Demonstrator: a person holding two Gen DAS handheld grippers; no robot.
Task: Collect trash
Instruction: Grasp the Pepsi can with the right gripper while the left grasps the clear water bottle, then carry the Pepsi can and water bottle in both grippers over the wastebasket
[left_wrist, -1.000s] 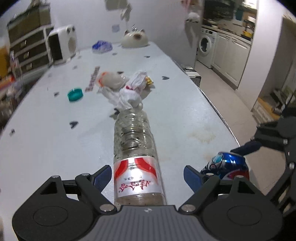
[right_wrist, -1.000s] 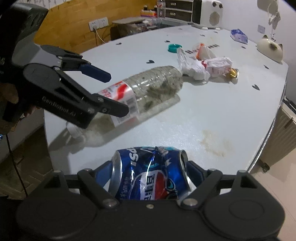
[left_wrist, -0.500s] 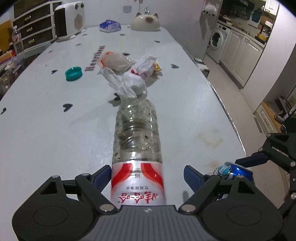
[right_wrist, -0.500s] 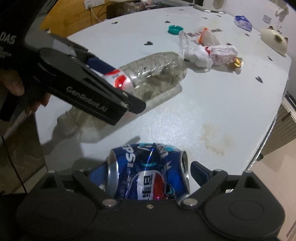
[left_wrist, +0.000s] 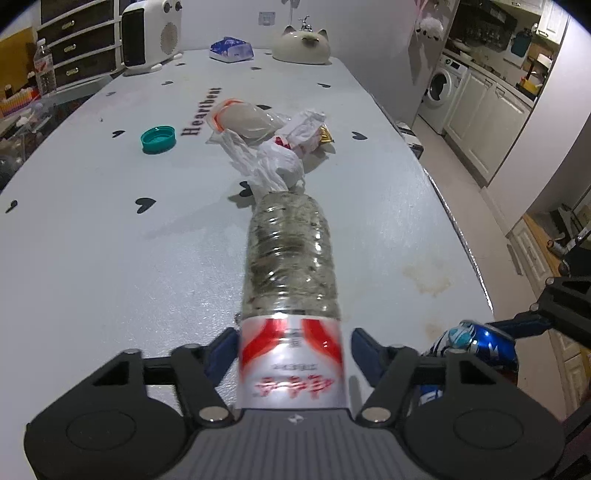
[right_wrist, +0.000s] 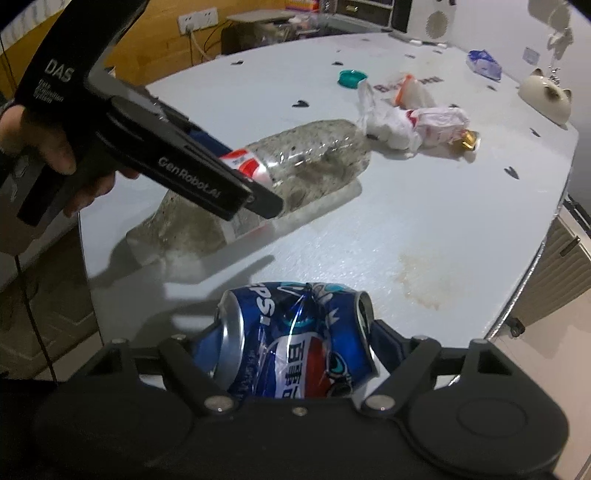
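Between your left gripper's (left_wrist: 291, 347) blue pads lies the plastic bottle (left_wrist: 290, 280), label end toward the camera and base pointing to 12 o'clock. The jaws stand wide: the left pad sits at the label's edge, while the right pad shows a sliver of table beside the label, so you do not yet have a grip. Close squarely on the labelled band, which looks the stiffest part; the ribbed clear wall beyond it will likely buckle and slip. At 12 o'clock past the base, the crumpled plastic bags (left_wrist: 280, 155) nearly touch the bottle, so lift straight up rather than push forward. A teal bottle cap (left_wrist: 158, 139) waits at 10 o'clock on the white table (left_wrist: 92, 258), and the crushed Pepsi can (left_wrist: 476, 343) shows at 3 o'clock.

Low at 6 o'clock in the right wrist view, your right gripper (right_wrist: 295, 354) is clamped on the crushed Pepsi can (right_wrist: 295, 343), pads against its two ends. Hold that squeeze steady; a dented can offers uneven faces and could twist out. At 10 o'clock the left gripper (right_wrist: 255, 192) straddles the plastic bottle (right_wrist: 306, 162), which rests on the white table (right_wrist: 424, 229) with its neck overhanging the near edge. Keep your right hand clear of it while the left one closes.
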